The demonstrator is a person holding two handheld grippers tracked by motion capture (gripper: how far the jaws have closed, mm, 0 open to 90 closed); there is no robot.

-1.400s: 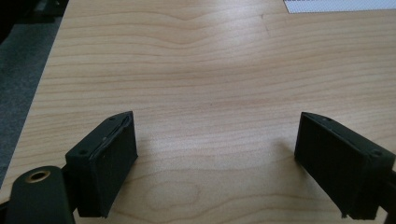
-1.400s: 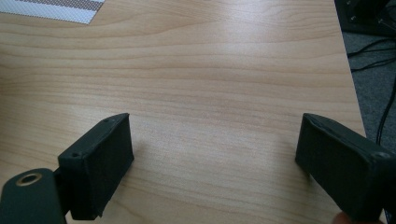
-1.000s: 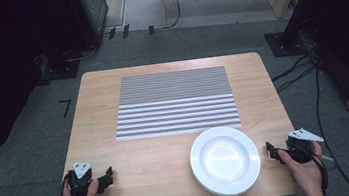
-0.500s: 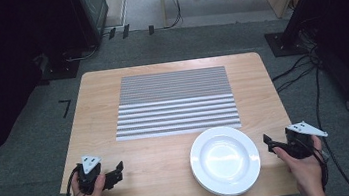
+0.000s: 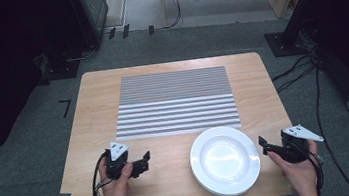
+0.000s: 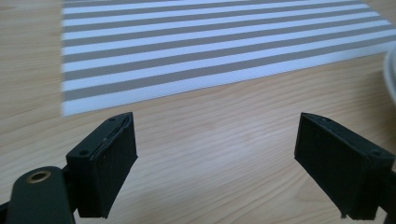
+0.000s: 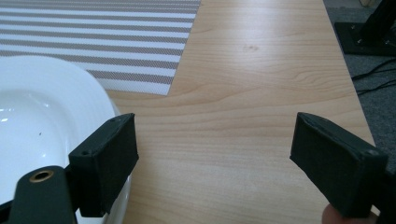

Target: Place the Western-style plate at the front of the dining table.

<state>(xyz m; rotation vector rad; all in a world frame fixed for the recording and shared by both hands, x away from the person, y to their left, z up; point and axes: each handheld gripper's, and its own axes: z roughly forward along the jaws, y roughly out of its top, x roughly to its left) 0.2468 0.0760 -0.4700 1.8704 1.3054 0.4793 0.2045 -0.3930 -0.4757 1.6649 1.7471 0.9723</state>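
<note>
A white plate (image 5: 225,160) lies on the wooden table (image 5: 262,92), just in front of a grey-and-white striped placemat (image 5: 175,103). My left gripper (image 5: 144,162) is held low over the table to the plate's left, jaws wide open and empty. In the left gripper view the left gripper (image 6: 219,168) faces bare wood with the placemat (image 6: 210,42) beyond. My right gripper (image 5: 263,145) is open at the plate's right rim. In the right gripper view the right gripper (image 7: 215,163) has its left jaw beside the plate (image 7: 42,112), with nothing between the jaws.
The table's right edge (image 7: 352,88) runs close to my right gripper, with grey floor and cables (image 5: 311,76) beyond. Dark equipment stands (image 5: 303,16) flank the table on both sides. Bare wood (image 5: 93,113) lies left of the placemat.
My left gripper has moved right and slightly forward over the table toward the plate. The right gripper has shifted a little forward beside the plate's rim.
</note>
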